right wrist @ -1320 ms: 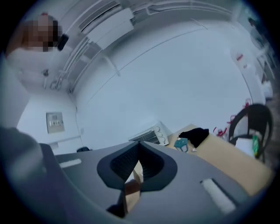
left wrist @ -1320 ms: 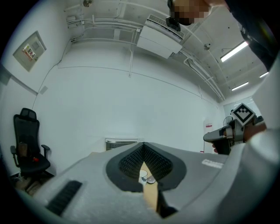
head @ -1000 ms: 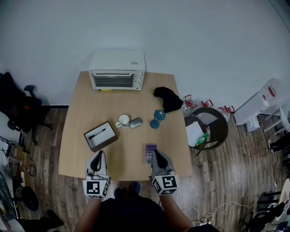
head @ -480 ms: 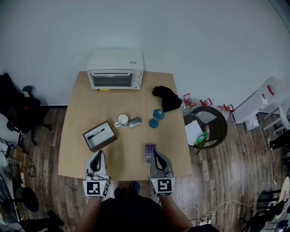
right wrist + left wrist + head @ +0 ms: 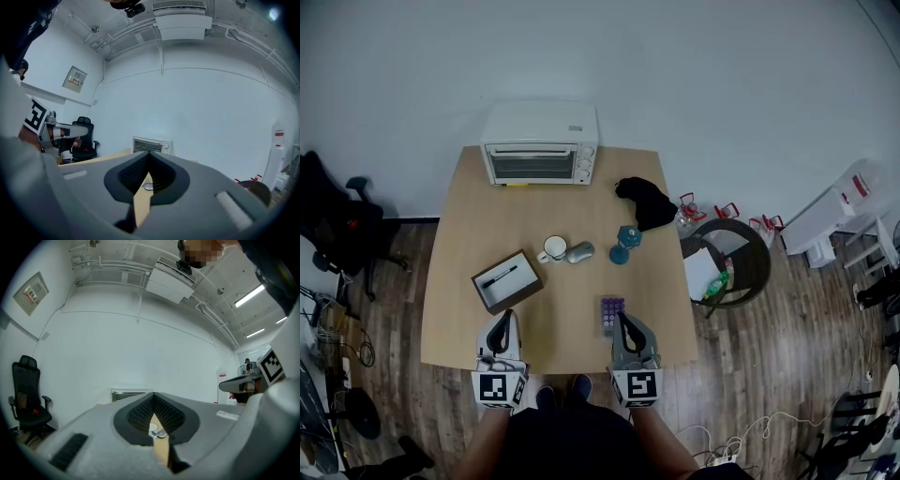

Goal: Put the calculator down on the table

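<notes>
The left tongs [image 5: 501,322] and right tongs [image 5: 624,321], 2 in all, are pinched together on nothing, 1 flat rectangular purple-keyed calculator [image 5: 611,316] lies on the smooth wooden surface [image 5: 469,225] at the right tongs' 11 o'clock, and 1 round white mug [image 5: 554,248] and 1 boxy oven [image 5: 542,143] sit toward 12.

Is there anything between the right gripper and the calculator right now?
Nothing visible stands between them. In the head view the calculator lies flat on the table, right beside the tip of the right gripper. Its fingers are closed and empty. Whether they touch the calculator cannot be told.
</notes>
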`<state>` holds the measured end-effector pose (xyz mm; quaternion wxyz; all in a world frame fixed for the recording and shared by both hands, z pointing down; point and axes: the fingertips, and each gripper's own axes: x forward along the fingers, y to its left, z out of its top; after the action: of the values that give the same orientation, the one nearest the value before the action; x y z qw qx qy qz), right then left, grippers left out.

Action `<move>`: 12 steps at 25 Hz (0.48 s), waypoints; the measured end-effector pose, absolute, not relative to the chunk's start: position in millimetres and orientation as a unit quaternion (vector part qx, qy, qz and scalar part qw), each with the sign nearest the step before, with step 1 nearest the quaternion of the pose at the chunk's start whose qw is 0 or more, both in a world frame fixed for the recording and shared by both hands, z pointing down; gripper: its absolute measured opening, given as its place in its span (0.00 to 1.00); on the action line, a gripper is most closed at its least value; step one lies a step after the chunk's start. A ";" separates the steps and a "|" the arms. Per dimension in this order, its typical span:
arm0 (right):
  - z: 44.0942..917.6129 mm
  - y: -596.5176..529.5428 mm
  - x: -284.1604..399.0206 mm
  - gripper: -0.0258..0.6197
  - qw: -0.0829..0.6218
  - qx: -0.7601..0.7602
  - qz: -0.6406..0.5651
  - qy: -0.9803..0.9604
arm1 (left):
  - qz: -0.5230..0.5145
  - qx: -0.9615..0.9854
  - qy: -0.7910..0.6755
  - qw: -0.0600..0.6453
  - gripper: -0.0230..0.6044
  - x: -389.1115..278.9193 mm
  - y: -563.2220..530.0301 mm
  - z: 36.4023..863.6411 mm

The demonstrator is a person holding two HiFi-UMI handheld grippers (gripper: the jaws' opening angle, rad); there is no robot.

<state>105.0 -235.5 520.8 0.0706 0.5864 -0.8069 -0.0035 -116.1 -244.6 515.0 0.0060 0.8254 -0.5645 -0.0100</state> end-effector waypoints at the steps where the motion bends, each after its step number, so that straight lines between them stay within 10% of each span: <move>1: 520.8 -235.3 104.9 0.06 0.070 0.586 -0.003 -0.807 | -0.011 0.825 -0.564 0.006 0.03 -116.4 -244.5 515.4; 12: 516.4 -231.4 104.1 0.06 0.065 0.592 -0.010 -0.803 | -0.015 0.823 -0.567 0.006 0.03 -124.7 -246.5 514.5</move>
<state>104.1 -231.4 516.4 0.0653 0.5921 -0.8032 -0.0096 -124.7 -246.5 514.5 0.0061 0.8234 -0.5673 -0.0145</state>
